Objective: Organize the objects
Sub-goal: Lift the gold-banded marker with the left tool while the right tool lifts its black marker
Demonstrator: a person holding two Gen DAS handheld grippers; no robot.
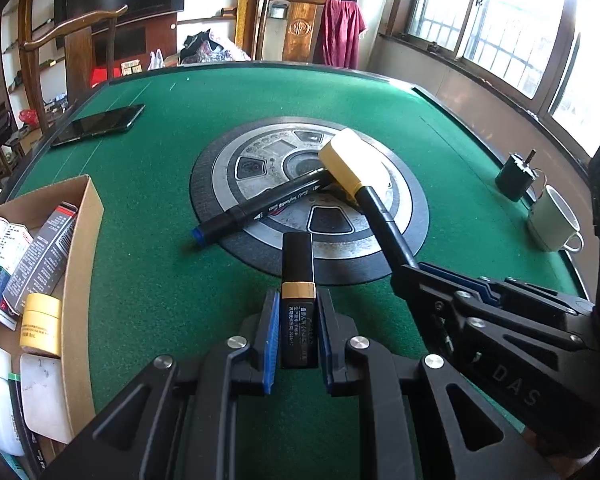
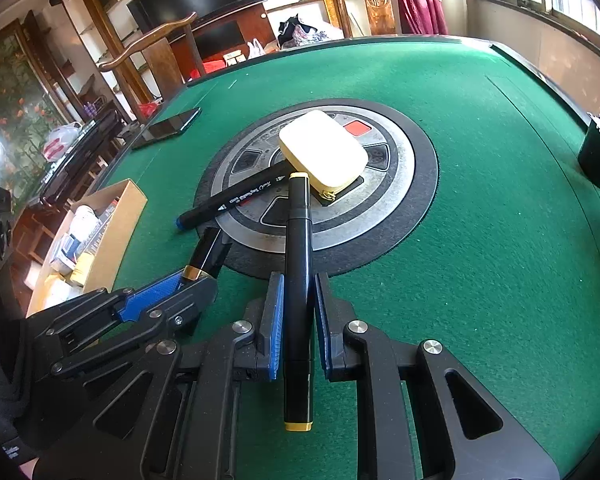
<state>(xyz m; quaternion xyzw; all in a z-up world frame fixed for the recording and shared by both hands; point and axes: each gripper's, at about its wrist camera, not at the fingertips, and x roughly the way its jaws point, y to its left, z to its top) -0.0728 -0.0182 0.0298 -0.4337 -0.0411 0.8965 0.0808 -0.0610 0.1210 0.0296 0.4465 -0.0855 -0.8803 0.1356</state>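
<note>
Left claw [image 1: 298, 332] pinching lipstick [image 1: 298, 280], right claw [image 2: 296, 320] pinching marker [image 2: 298, 280] mid-barrel; both look light, stiff, slick (may slip). Box [image 1: 80, 240] left.

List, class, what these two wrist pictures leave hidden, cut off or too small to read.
- Cardboard box, left wrist view: its near part is cut off by the picture's edge.
- Blue-capped marker: its far end is hidden under the yellow case.
- White mug: partly hidden by the right gripper.
- Lipstick label: too small to read.
</note>
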